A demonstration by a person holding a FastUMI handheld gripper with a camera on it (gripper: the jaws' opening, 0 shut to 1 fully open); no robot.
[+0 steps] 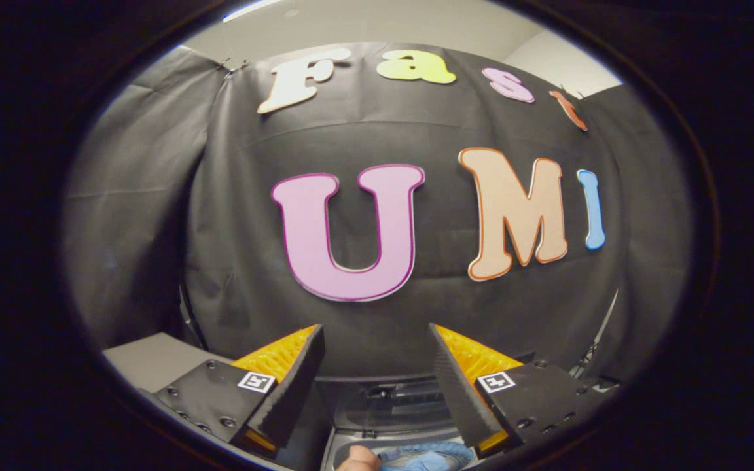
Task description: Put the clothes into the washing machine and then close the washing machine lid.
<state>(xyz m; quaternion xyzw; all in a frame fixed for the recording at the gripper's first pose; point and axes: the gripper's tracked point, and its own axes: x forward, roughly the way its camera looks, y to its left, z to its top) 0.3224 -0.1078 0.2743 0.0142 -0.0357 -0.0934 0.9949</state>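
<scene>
A soft blue piece of clothing (426,456), bunched and rumpled, lies low in the gripper view, below and between the two fingers rather than in their grasp. Just beside it on the left, a rounded bit of a person's hand (359,459) (a fingertip or knuckle, too little of it to tell which) touches or nearly touches the cloth.

The cloth sits at the mouth of a grey top-loading washing machine (351,439), whose pale rim frames it on the left. Beyond the cloth, the machine's dark translucent lid (393,412) stands raised, with the back edge of the machine running across behind it under the booth's black cloth wall.

The hand-held gripper (377,373) has its two fingers spread wide apart, with a broad gap between the ribbed pads, and nothing is gripped in it; the tips point toward the wall, well above the garment. Each finger base carries a small square black-and-white marker tag (256,382).

To the left of the machine, beyond the left finger, a flat pale grey surface (154,360) shows (what it belongs to cannot be made out).
</scene>
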